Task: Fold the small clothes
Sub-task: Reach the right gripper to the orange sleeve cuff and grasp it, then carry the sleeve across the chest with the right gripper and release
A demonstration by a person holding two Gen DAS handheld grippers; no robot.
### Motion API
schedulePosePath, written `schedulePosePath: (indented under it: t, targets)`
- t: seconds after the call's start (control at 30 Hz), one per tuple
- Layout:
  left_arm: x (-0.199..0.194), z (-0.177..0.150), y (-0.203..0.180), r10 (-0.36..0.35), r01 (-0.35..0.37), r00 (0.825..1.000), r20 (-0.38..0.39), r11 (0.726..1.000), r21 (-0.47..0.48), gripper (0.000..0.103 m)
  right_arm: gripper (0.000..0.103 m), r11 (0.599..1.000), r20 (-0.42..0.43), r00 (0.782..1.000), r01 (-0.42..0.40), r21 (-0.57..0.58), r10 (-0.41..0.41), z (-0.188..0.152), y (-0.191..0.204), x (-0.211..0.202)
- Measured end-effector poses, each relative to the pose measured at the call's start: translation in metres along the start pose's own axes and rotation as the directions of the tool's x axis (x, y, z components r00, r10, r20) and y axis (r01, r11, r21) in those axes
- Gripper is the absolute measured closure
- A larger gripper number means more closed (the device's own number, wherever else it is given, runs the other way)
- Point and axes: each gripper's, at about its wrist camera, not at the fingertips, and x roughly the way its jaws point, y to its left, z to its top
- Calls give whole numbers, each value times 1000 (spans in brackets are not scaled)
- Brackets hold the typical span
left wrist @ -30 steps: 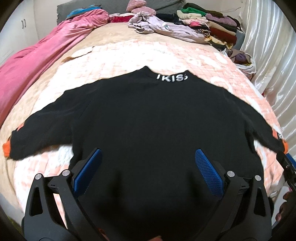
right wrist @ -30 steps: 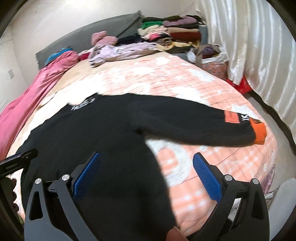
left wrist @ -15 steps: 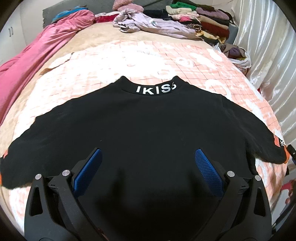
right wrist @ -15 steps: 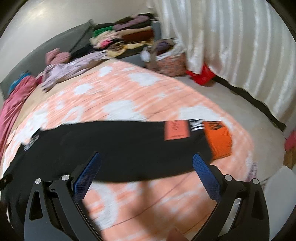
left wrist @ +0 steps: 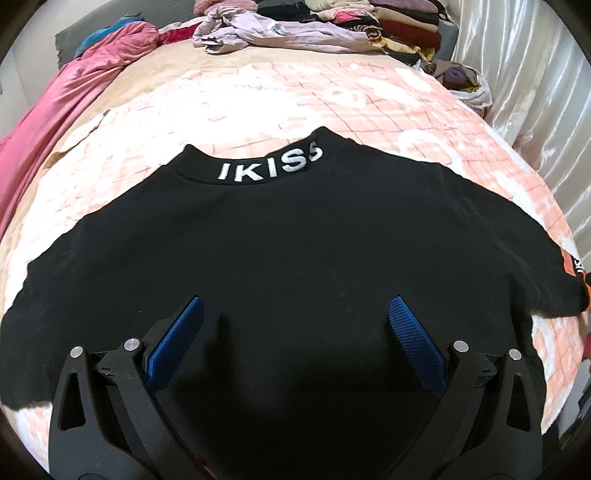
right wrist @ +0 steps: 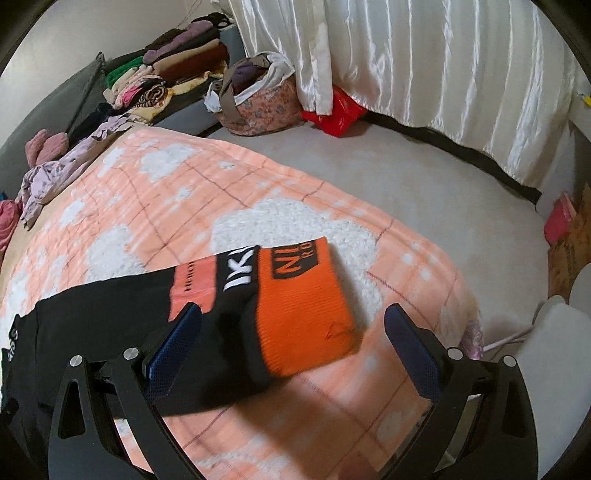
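A black sweater (left wrist: 295,251) with white "IKISS" lettering on its collar (left wrist: 269,168) lies flat on the bed, sleeves spread out to both sides. My left gripper (left wrist: 293,325) is open and empty, hovering over the sweater's lower body. In the right wrist view the sweater's right sleeve (right wrist: 122,317) ends in an orange cuff (right wrist: 303,302) lying near the bed's edge. My right gripper (right wrist: 291,332) is open and empty, low over that cuff with a finger on each side.
The peach and white bedspread (left wrist: 295,96) covers the bed. A pink quilt (left wrist: 66,103) lies along the left side. A lilac garment (left wrist: 280,31) and stacked folded clothes (right wrist: 173,70) sit at the head. A floral bag (right wrist: 262,99), a red bag (right wrist: 338,114) and curtains (right wrist: 424,66) stand beyond the bed's right edge.
My right gripper has swung right along the sleeve and come down over the orange cuff. My left gripper has moved closer over the sweater's body. Both stay open.
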Motion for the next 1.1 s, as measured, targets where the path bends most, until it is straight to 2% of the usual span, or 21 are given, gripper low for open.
schedulePosePath:
  t: [0.03,0.07,0.13,0.27,0.33,0.47,0.6,0.83,1.0,1.1]
  targets:
    - [3,0,-1,4,-4,1000,2,1000,3,9,11,1000,-6,1000,-11,5,11,2,-2,4]
    - [7,0,-1,7,-7,1000,-1,1000,5,9,27,1000,-15,1000,-14,10,14,3,-4,7]
    - [12,0,-2,11,-11,1000,-7,1000,7,9,36,999,-43,998,-44,22,45,5,-7,14]
    - [24,-2,-1,21,-21,999,-27,1000,6,9,73,992,-44,991,-124,39,126,7,-8,17]
    - [27,-3,-1,23,-23,999,-23,1000,9,9,81,983,-37,983,-176,51,178,8,-9,16]
    - [25,-3,1,11,-10,1000,-15,1000,5,9,87,968,4,969,-249,27,249,10,-1,-1]
    - [13,0,4,-29,29,1000,6,1000,-11,9,88,941,37,940,-338,-16,339,14,20,-28]
    - [-13,3,9,-72,73,996,54,997,-28,9,88,854,33,859,-502,-138,510,22,89,-82]
    - [-23,3,24,-100,105,993,70,992,-69,9,88,763,-34,788,-606,-223,615,19,160,-107]
    - [-25,2,39,-100,107,992,73,989,-101,9,88,714,-82,755,-646,-270,651,12,203,-116]
